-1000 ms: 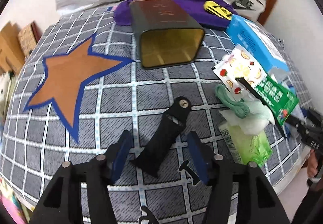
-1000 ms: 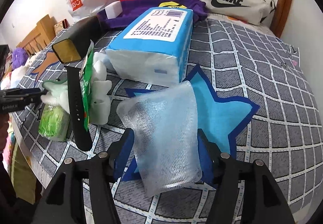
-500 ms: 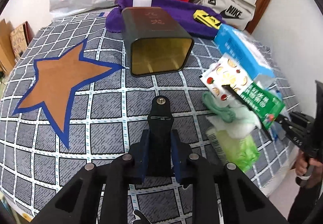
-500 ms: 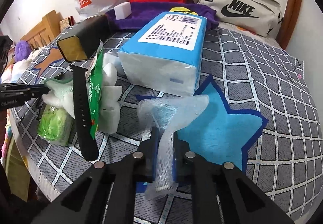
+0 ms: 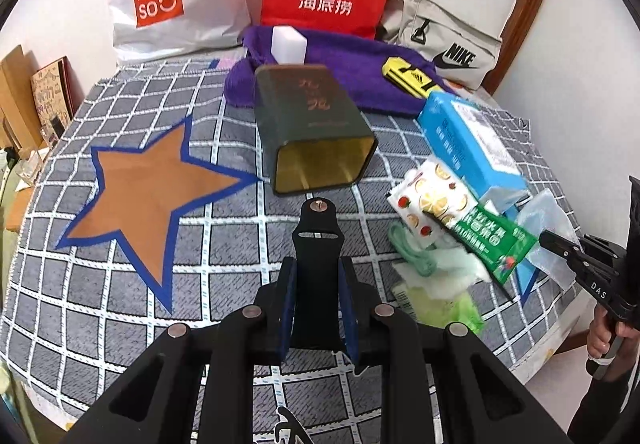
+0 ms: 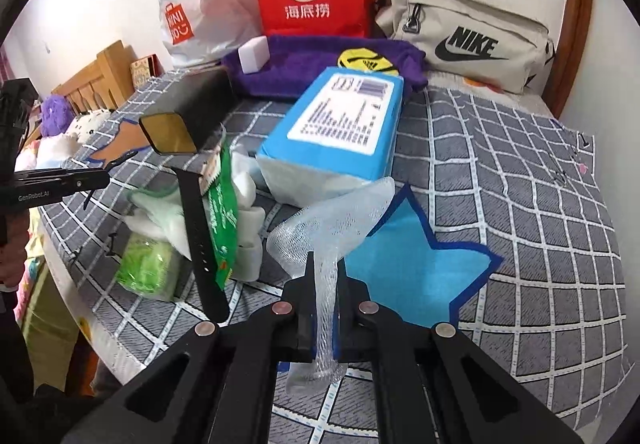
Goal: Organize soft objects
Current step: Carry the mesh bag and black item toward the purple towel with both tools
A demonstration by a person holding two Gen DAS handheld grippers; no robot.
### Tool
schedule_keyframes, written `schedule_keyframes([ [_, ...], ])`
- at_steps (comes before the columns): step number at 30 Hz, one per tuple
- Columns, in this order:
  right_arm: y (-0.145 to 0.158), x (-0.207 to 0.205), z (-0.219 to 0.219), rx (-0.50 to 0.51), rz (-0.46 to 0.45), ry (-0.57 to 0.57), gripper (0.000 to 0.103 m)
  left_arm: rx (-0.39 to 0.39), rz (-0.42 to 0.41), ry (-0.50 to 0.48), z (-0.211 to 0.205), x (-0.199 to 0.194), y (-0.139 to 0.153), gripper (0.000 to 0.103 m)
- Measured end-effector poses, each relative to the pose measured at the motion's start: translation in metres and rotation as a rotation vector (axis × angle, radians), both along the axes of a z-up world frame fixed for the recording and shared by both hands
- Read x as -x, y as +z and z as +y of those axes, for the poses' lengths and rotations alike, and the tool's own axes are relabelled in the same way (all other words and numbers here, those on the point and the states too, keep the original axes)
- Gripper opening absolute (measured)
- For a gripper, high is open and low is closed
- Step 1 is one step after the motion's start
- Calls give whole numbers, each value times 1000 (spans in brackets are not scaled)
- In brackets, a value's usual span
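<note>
The left claw (image 5: 317,296) is clamped on a black rubbery watch strap (image 5: 316,244), whose rounded, slotted end with a small metal stud sticks out past the blue pads above the bed (image 5: 132,328). The right claw (image 6: 323,296) is pressed together on a thin white foam net sleeve (image 6: 336,220), which fans out wide beyond the pads and hangs crumpled below them, over a bright blue star patch (image 6: 416,272).

The bed's cover is a grey weave crossed by white grid lines. Its near edge runs just below the claws and curves away to the right, where a heap crowds it: a green snack packet (image 5: 492,240), a second black strap (image 6: 196,232), white foam pieces (image 6: 248,220) and a soft green pack (image 6: 148,268). Open cover lies to the left around an orange star patch (image 5: 156,196) and to the far right of the blue one.

A dark rectangular tin (image 5: 316,136) lies on its side, gold mouth towards the left claw. Beside it sits a blue tissue pack (image 6: 340,132), with a purple towel (image 5: 344,60) behind.
</note>
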State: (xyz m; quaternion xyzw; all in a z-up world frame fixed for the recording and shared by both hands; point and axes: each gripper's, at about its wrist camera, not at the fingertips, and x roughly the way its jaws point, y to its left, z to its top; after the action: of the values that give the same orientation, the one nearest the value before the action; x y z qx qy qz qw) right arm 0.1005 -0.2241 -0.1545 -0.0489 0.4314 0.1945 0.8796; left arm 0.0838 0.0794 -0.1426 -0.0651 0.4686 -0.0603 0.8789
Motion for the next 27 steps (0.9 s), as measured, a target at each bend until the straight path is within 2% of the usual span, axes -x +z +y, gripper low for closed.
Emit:
schedule_keyframes([
  [11,37,-6,-9,-59,-47,-5,4,15,-48,7,-6,-12,33,20],
  [27,79,-64,5,-58,-107,15,4,24,-74,37,-4,-58,65,20],
])
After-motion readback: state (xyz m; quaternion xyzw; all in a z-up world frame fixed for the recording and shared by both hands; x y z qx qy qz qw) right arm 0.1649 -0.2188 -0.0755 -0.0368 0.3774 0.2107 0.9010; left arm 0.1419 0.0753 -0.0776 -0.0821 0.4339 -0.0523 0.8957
